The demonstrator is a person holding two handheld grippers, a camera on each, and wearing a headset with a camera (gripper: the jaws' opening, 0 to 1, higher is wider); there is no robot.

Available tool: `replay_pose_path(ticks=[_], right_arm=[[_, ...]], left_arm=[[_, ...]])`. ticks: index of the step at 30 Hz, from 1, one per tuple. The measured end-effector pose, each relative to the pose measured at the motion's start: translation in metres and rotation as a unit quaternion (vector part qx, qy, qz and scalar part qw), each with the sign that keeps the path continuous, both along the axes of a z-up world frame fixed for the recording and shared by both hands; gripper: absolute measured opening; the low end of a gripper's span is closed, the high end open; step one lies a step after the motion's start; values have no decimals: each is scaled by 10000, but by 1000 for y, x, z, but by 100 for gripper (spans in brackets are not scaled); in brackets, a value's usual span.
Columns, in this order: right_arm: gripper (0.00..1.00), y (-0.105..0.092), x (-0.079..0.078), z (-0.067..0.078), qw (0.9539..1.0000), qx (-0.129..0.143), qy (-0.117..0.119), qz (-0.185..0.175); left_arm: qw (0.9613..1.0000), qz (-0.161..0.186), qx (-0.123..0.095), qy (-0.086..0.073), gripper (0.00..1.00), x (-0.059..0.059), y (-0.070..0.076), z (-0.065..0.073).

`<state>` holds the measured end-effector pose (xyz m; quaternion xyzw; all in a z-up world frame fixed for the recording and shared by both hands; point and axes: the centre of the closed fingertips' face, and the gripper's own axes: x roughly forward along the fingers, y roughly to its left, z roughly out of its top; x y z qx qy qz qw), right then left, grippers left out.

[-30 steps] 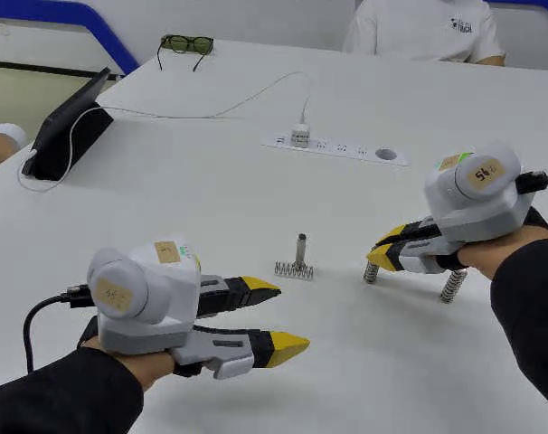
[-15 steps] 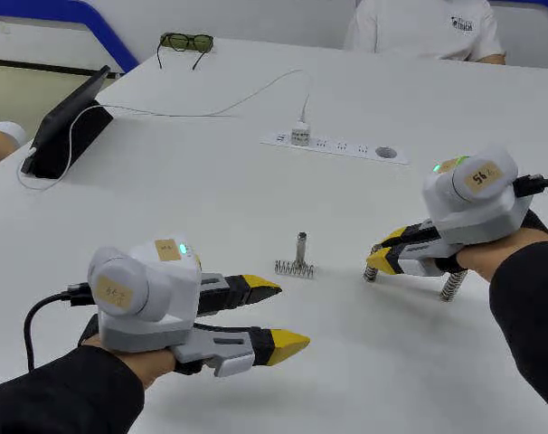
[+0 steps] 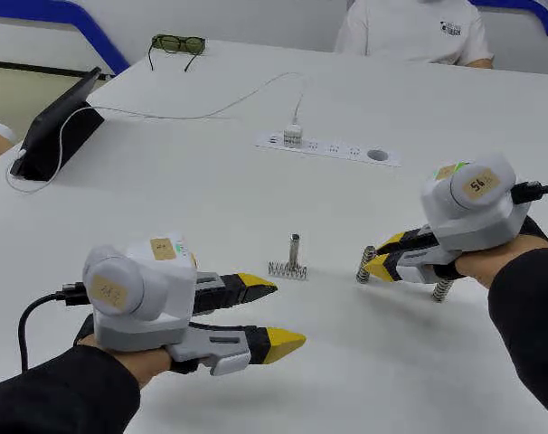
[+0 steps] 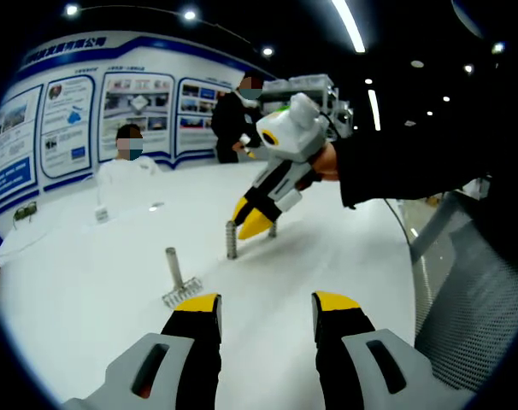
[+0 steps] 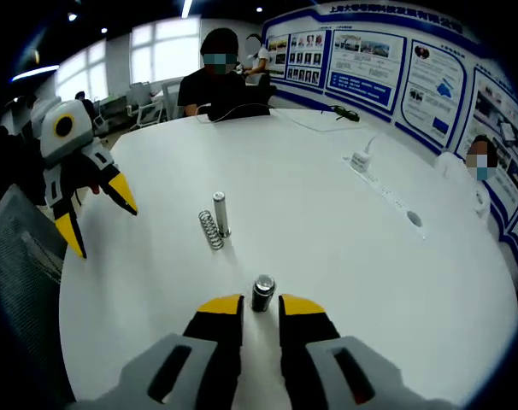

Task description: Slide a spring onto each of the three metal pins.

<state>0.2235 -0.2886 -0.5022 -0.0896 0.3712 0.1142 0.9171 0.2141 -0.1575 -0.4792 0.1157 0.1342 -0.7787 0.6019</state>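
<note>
White table holds a bare pin in the middle, with a loose spring lying at its foot. The right gripper sits just beside a done pin, fingers a little apart, holding nothing. The left gripper waits with fingers spread wide. Next job, I think: pick up the loose spring and slide it down the bare pin.
</note>
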Motion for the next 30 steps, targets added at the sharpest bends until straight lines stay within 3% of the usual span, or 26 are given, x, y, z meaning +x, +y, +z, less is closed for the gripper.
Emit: replay_pose_path(ticks=[18,30], right_arm=[[17,18,-11,-9,9999,96,90,21],[17,45,4,-5,9994,118,16,327]], left_arm=[[10000,-69,-41,21,43,1,-1,1],[10000,-33,-35,15,43,3,1,1]])
